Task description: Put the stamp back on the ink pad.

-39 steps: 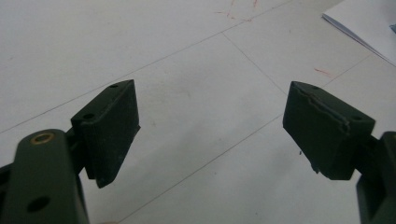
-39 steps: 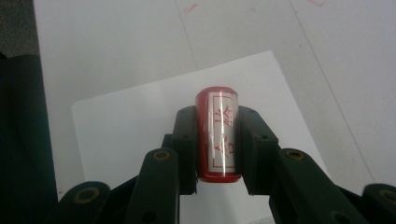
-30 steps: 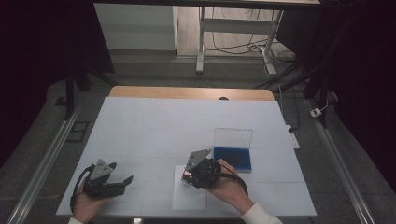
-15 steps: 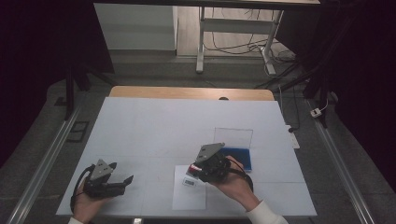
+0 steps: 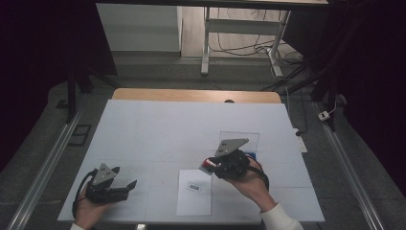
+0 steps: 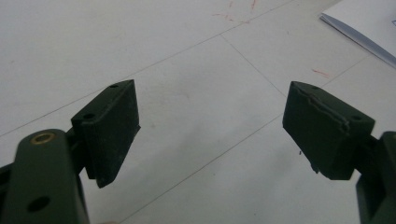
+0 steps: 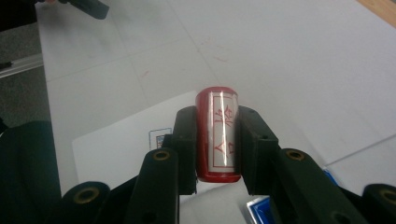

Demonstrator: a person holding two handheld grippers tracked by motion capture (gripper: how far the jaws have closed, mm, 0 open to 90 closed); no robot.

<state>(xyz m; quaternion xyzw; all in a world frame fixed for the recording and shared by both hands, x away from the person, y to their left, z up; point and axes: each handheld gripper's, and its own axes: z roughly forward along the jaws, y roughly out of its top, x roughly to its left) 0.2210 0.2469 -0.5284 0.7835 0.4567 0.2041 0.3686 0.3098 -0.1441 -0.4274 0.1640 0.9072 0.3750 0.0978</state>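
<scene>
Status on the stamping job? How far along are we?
Done: the paper sheet carries a small blue mark. In hand: the right gripper clamps the red stamp above the table beside the blue ink pad. The left gripper rests open, empty. Likely left: setting the stamp down.

White table (image 5: 158,129) top has faint grid lines and a few reddish smudges on it. A dark round knob (image 5: 229,101) sits at the far edge, where a wooden strip (image 5: 191,95) runs along it. Past that edge there's a metal desk frame (image 5: 239,26) with loose cables (image 5: 239,48) on the floor. A white power adapter (image 5: 326,115) lies off the right edge, and metal rails (image 5: 45,167) run along both sides.
</scene>
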